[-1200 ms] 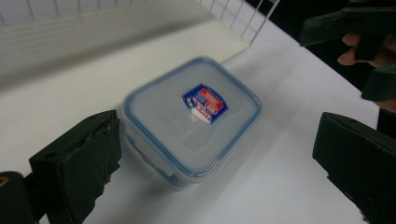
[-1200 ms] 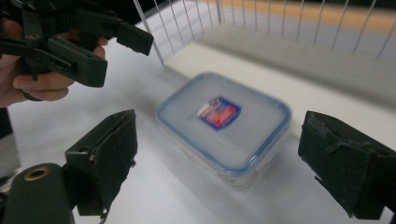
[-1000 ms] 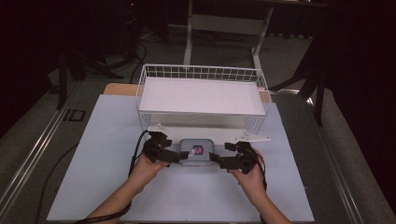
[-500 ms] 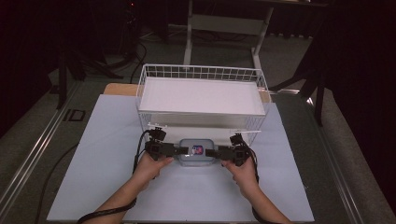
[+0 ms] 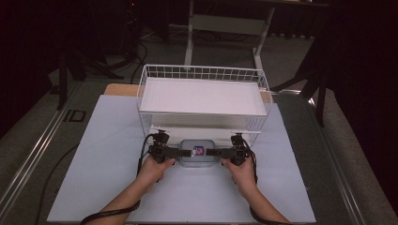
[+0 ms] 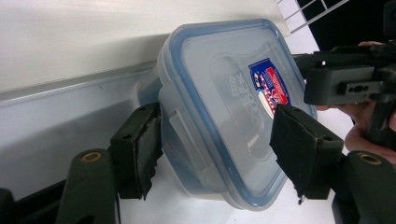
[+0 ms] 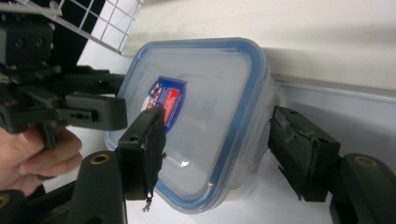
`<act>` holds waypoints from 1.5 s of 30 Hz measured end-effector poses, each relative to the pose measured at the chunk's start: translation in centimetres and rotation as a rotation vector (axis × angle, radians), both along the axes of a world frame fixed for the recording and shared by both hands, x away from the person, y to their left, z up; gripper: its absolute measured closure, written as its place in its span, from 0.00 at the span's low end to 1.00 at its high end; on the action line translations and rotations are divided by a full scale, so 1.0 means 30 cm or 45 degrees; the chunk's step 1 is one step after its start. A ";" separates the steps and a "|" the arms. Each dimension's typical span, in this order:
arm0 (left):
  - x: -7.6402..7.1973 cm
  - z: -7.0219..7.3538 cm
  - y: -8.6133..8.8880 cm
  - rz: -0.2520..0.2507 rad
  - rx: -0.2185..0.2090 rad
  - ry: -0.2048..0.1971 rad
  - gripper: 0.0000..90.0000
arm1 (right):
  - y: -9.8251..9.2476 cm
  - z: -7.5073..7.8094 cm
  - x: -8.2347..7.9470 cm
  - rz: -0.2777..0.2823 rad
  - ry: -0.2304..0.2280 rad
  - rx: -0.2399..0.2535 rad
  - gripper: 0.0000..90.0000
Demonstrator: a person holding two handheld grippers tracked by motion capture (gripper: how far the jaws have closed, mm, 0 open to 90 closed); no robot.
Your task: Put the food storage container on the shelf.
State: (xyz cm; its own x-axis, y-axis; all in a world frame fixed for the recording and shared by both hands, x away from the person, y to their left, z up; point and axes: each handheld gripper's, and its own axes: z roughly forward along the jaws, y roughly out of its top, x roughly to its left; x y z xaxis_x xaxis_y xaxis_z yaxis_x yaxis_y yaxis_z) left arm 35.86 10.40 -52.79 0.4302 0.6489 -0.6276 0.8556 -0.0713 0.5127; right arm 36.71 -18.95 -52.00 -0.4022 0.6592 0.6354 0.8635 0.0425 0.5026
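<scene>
High view: clear lidded container [image 5: 197,153] sits on the white table sheet [image 5: 94,187], just in front of the white wire basket [image 5: 202,75]; left gripper [image 5: 179,152] comes at its left end, right gripper [image 5: 216,152] at its right end, both lying level and pointing inward at each other.

Left gripper view: jaws partly open and have just been closing, container [image 6: 219,116] between them; one pad [image 6: 140,149] sits against the container's side wall by the lid clip, looks touching; other pad [image 6: 299,144] is over the lid near the red-blue label [image 6: 271,88], contact there can't be confirmed; no clear squeeze visible. Right gripper's body and the hand [image 6: 364,135] holding it show past the far end.

Right gripper view: same picture mirrored; jaws partly open, just been closing, container [image 7: 205,121] between them; one pad [image 7: 149,149] overlaps the lid edge near the label [image 7: 166,105]; other pad [image 7: 299,149] sits just beside the container wall, a thin gap seems to remain.

Containers: lid is on, blue seal ring round the rim; nothing visible inside through the clear plastic; wire basket's upper shelf holds only a white liner board [image 5: 202,96].
</scene>
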 end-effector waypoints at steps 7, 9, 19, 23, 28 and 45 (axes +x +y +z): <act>0.002 -0.003 0.006 -0.007 -0.021 0.027 0.40 | -0.001 -0.028 0.015 0.000 0.115 0.052 0.43; 0.000 0.001 0.005 -0.012 -0.009 0.023 0.42 | -0.001 -0.025 0.013 -0.003 0.131 0.051 0.44; -0.043 0.038 -0.003 -0.055 0.070 -0.070 0.49 | -0.023 -0.004 -0.019 0.041 0.104 0.050 0.52; -0.069 0.050 -0.012 -0.067 0.120 -0.118 0.50 | -0.023 0.000 -0.043 0.061 0.037 0.032 0.53; -0.083 0.051 -0.008 -0.050 0.106 -0.130 0.53 | -0.022 0.003 -0.070 0.076 -0.031 0.012 0.53; -0.093 0.136 -0.010 -0.008 0.129 -0.222 0.53 | -0.013 0.063 -0.093 0.050 -0.176 0.021 0.53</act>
